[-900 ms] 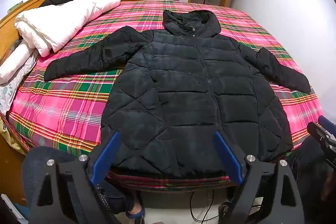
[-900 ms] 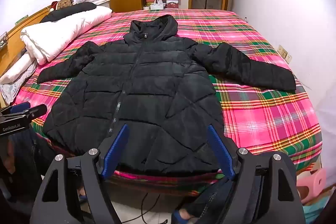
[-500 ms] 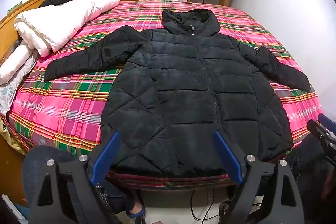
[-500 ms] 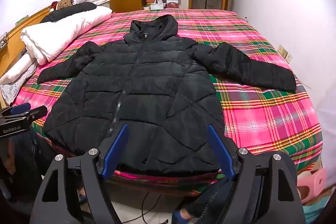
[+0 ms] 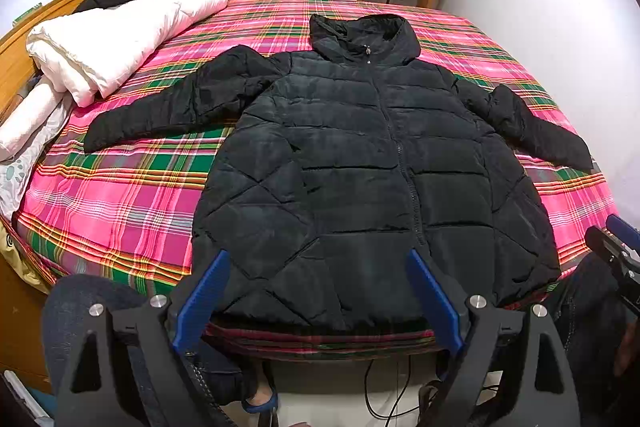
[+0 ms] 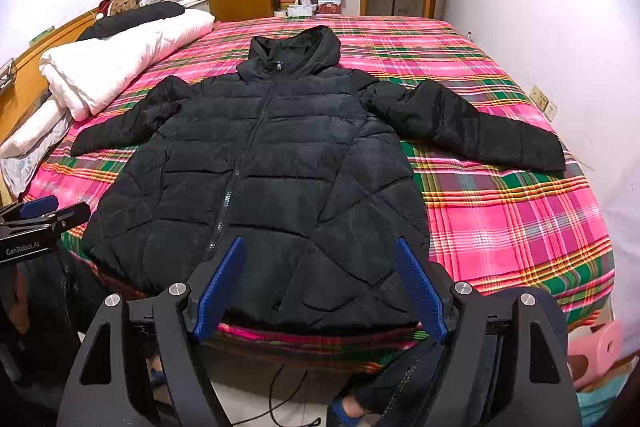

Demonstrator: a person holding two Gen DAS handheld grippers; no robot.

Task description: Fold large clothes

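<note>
While the black puffer jacket lies flat and zipped on the plaid bedspread, hood at twelve o'clock (sleeves spread at ten and three), the left gripper hovers wide-jawed at six; the right gripper likewise, holding nothing.

Jacket lies flat on bed; folded duvet at its left.

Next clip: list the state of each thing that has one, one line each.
black puffer jacket: unfolded, flat, zipped, sleeves spread
left hand-held gripper: open, empty
right hand-held gripper: open, empty
white duvet: folded at the bed's left edge
</note>
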